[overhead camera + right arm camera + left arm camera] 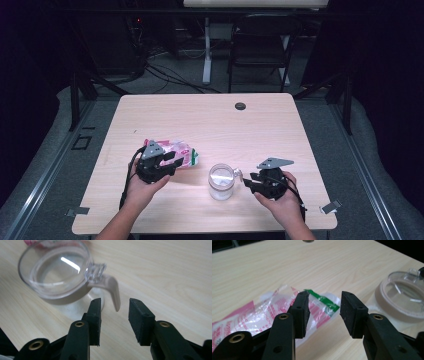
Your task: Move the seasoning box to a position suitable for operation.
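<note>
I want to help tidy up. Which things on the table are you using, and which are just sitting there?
Being used:
- clear jar with a flip lid, in front of the right gripper
- pink and green plastic packet, by the left gripper

Just there:
- round dark plug at the table's far edge
- folding chair behind the table

You worked at a pale wood-grain rectangular table with a small dark round grommet near its far edge. On it lay a crumpled pink-and-green clear plastic packet, and beside that stood a clear lidded jar.
</note>
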### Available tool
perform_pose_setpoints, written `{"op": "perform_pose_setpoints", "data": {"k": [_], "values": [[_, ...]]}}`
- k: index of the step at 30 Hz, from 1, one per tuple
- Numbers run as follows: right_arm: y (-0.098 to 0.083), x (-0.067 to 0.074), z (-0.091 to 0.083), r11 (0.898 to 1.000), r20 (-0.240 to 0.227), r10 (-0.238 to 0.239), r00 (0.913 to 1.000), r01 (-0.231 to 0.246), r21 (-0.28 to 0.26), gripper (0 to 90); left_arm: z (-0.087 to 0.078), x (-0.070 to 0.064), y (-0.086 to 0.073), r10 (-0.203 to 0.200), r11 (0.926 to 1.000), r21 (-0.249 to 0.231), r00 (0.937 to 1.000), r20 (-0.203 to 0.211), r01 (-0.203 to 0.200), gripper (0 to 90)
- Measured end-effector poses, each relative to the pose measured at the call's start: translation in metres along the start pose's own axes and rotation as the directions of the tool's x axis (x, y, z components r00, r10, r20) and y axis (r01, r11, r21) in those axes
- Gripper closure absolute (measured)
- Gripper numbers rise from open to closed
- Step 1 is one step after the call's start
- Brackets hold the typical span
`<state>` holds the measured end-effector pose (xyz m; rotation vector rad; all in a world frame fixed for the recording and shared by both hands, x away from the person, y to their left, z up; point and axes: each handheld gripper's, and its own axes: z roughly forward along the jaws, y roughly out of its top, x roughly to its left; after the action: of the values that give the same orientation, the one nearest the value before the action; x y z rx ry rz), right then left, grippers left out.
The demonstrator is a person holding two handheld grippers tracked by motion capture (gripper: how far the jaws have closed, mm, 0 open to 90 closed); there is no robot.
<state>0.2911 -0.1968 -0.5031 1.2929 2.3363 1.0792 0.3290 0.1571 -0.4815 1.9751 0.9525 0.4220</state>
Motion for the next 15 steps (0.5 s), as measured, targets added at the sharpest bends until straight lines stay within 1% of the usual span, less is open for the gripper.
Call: {"op": "perform_pose_setpoints", "data": {"k": [1, 2, 3, 4, 5, 6, 7, 8, 9, 10, 11, 12, 13, 14, 15], "values": [[0.007, -0.002, -0.007, 1.000, 0.005, 0.006, 1.0000, -0.006, -0.019, 62.4, -0.001, -0.004, 0.006, -0.012, 0.9998, -0.015, 0.9998, 0.017, 0.012, 59.4], [0.007, -0.002, -0.007, 1.000, 0.005, 0.006, 1.0000, -0.006, -0.019, 62.4, -0.001, -0.004, 0.006, -0.012, 0.9998, -0.015, 0.9998, 0.017, 0.012, 59.4], [0.015, -0.004, -0.012, 0.999, 0.018, 0.018, 0.9997, -0.017, -0.047, 59.2, -0.001, -0.008, 0.012, -0.014, 0.9997, -0.018, 0.9994, 0.031, 0.014, 59.3], [0.015, -0.004, -0.012, 0.999, 0.018, 0.018, 0.9997, -0.017, -0.047, 59.2, -0.001, -0.008, 0.012, -0.014, 0.9997, -0.018, 0.9994, 0.031, 0.014, 58.6], [0.023, -0.006, -0.015, 0.998, 0.017, 0.035, 0.9993, -0.034, -0.052, 62.0, 0.001, -0.013, 0.017, -0.015, 0.9998, -0.008, 0.9987, 0.048, 0.016, 57.8], [0.023, -0.006, -0.015, 0.998, 0.017, 0.035, 0.9993, -0.034, -0.052, 62.0, 0.001, -0.013, 0.017, -0.015, 0.9998, -0.008, 0.9987, 0.048, 0.016, 57.4], [0.032, -0.006, -0.016, 0.997, 0.002, 0.044, 0.9990, -0.044, -0.065, 61.4, 0.004, -0.017, 0.021, -0.009, 0.9999, -0.011, 0.9977, 0.068, 0.010, 56.9], [0.032, -0.006, -0.016, 0.997, 0.002, 0.044, 0.9990, -0.044, -0.065, 61.4, 0.004, -0.017, 0.021, -0.009, 0.9999, -0.011, 0.9977, 0.068, 0.010, 56.5], [0.041, -0.004, -0.016, 0.997, 0.008, 0.041, 0.9991, -0.040, -0.067, 58.2, 0.006, -0.021, 0.025, -0.014, 0.9998, -0.014, 0.9948, 0.101, 0.016, 56.8], [0.041, -0.004, -0.016, 0.997, 0.008, 0.041, 0.9991, -0.040, -0.067, 58.2, 0.006, -0.021, 0.025, -0.014, 0.9998, -0.014, 0.9948, 0.101, 0.016, 58.3], [0.050, -0.001, -0.015, 0.997, 0.020, 0.023, 0.9995, -0.022, -0.068, 56.5, 0.008, -0.026, 0.028, -0.013, 0.9998, -0.014, 0.9930, 0.117, 0.015, 59.3], [0.050, -0.001, -0.015, 0.997, 0.020, 0.023, 0.9995, -0.022, -0.068, 56.5, 0.008, -0.026, 0.028, -0.013, 0.9998, -0.014, 0.9930, 0.117, 0.015, 60.1], [0.056, 0.003, -0.013, 0.997, 0.010, 0.025, 0.9996, -0.024, -0.073, 57.5, 0.009, -0.029, 0.030, -0.009, 0.9998, -0.018, 0.9927, 0.120, 0.011, 60.9], [0.059, 0.004, -0.013, 0.997, 0.006, 0.027, 0.9996, -0.026, -0.070, 60.0, 0.009, -0.034, 0.032, 0.003, 0.9997, -0.025, 0.9913, 0.131, 0.000, 62.5], [0.061, 0.005, -0.012, 0.997, -0.004, 0.041, 0.9992, -0.041, -0.071, 61.6, 0.010, -0.036, 0.033, -0.001, 0.9993, -0.036, 0.9912, 0.133, 0.006, 63.3]]}}
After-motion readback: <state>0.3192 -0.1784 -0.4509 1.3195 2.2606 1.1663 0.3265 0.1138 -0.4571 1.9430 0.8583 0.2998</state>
